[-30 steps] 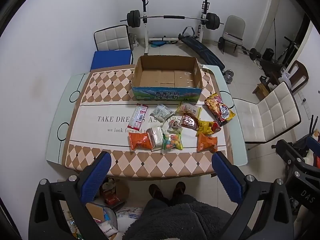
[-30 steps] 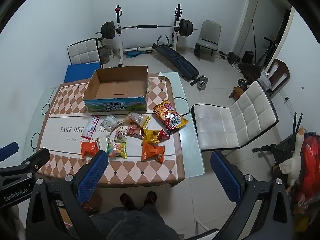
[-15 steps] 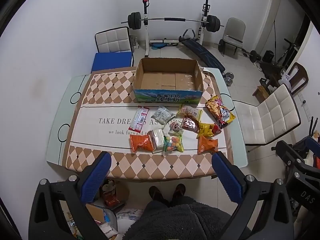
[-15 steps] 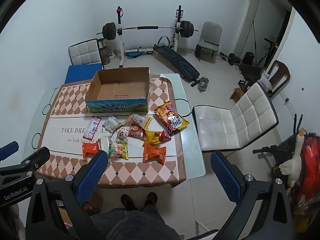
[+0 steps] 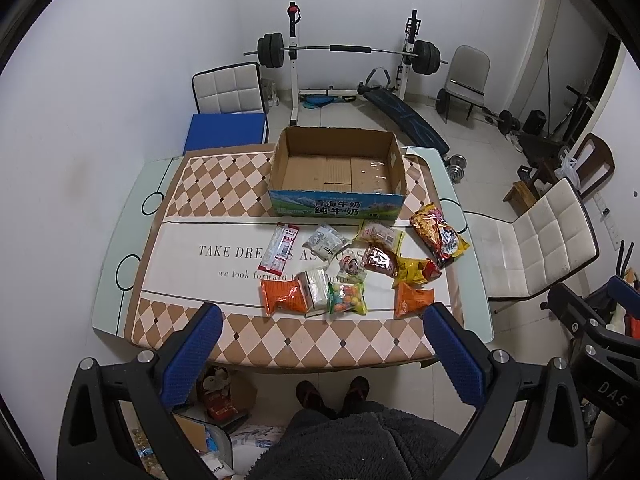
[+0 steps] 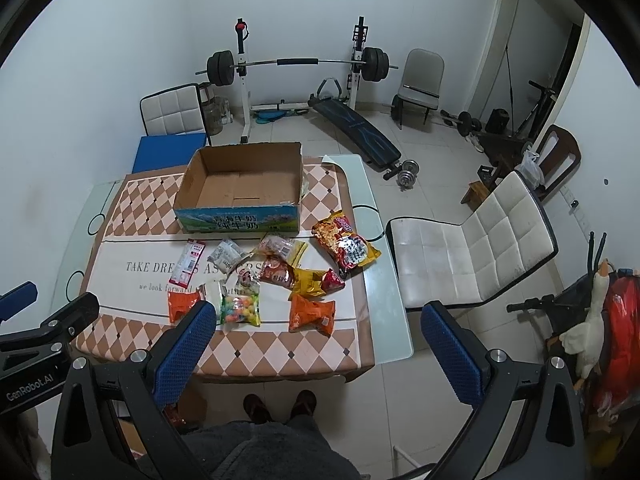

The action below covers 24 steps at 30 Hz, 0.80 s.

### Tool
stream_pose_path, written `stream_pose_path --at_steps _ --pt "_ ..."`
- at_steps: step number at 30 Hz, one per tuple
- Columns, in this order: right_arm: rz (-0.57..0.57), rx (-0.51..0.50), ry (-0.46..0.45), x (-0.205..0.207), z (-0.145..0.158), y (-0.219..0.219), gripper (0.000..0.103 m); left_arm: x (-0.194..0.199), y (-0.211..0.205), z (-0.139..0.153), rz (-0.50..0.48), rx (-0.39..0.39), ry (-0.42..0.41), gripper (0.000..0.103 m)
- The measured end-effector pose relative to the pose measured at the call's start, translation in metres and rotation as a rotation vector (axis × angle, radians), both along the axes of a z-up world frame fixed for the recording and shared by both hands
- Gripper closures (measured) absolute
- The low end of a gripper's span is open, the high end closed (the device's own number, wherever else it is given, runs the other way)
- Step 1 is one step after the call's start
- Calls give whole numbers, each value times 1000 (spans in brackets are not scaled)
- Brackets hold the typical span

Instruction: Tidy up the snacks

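An empty cardboard box (image 5: 338, 170) (image 6: 240, 190) stands at the far side of the table. Several snack packets lie in front of it: a red stick pack (image 5: 279, 247), two orange bags (image 5: 282, 298) (image 5: 412, 300), a candy bag (image 5: 347, 299) (image 6: 240, 310), a big noodle bag (image 5: 438, 234) (image 6: 346, 244). My left gripper (image 5: 320, 352) is open and empty, high above the table's near edge. My right gripper (image 6: 316, 352) is open and empty, above the table's near right corner.
The table (image 5: 120, 264) has a checked runner and glass edges. A white chair (image 5: 536, 240) (image 6: 468, 244) stands right of it, another chair (image 5: 228, 92) behind. A weight bench and barbell rack (image 5: 348, 52) fill the back of the room. Clutter lies under the table (image 5: 216, 400).
Both grippers have moved slightly forward toward the table, and the table and box look a little lower in the views. Jaws stay open. Nothing on the table moved.
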State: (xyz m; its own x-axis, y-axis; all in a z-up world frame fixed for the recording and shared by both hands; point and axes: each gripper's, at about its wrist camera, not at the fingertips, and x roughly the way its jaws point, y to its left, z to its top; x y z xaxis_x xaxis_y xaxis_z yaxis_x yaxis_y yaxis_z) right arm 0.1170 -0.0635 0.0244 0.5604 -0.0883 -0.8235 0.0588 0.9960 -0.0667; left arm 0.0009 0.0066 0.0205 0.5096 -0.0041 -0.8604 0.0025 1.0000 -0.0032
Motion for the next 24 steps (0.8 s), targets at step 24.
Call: stream_pose_path --at_steps 24 --pt "0 1 -3 2 3 1 0 0 -1 3 -2 -4 -1 0"
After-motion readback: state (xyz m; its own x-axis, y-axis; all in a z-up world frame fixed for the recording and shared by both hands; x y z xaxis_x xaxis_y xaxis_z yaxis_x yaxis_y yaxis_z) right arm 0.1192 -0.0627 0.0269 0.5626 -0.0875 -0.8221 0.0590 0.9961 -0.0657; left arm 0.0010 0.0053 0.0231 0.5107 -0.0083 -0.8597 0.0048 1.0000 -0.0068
